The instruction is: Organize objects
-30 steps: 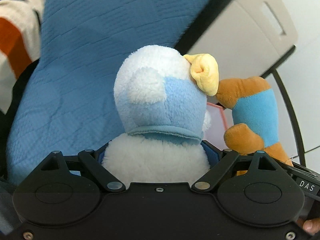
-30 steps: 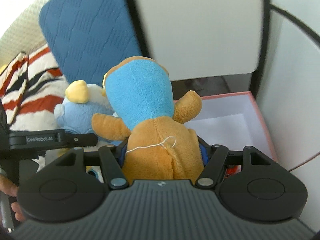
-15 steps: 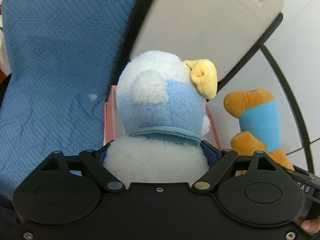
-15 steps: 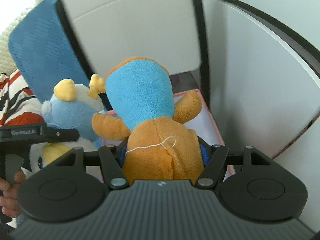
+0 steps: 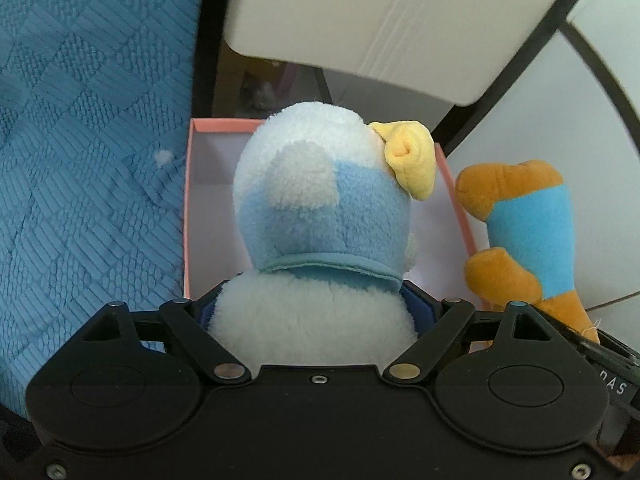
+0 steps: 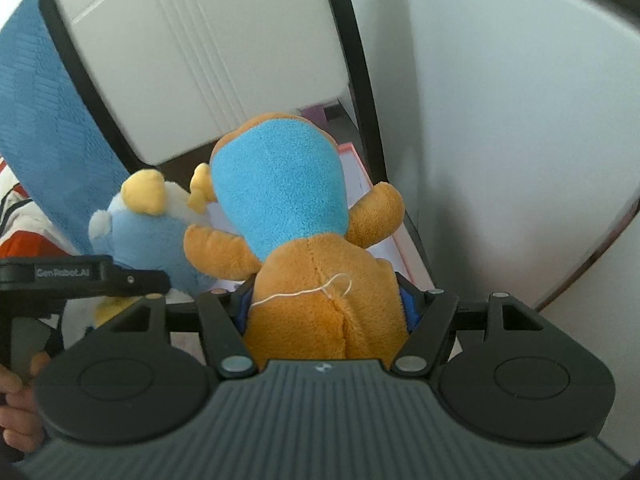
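My left gripper [image 5: 316, 312] is shut on a blue and white plush toy [image 5: 320, 216] with a yellow bow and holds it above an open pink box [image 5: 192, 216]. My right gripper [image 6: 328, 312] is shut on an orange plush toy [image 6: 316, 300] with a light blue head, held over the same pink box [image 6: 394, 240]. In the left wrist view the orange toy [image 5: 524, 232] hangs by the box's right rim. In the right wrist view the blue toy [image 6: 148, 236] is to the left. The fingertips of both grippers are hidden behind the toys.
A blue quilted cushion [image 5: 88, 160] lies left of the box. A beige panel [image 5: 380, 20] with black frame bars [image 5: 516, 60] stands behind it. A white curved surface [image 6: 520, 140] rises on the right. Striped red and white fabric [image 6: 16, 232] shows at far left.
Both grippers have moved right, away from the blue cushion and the striped fabric, with their toys still held. The pink box has come fully into view under the toys.
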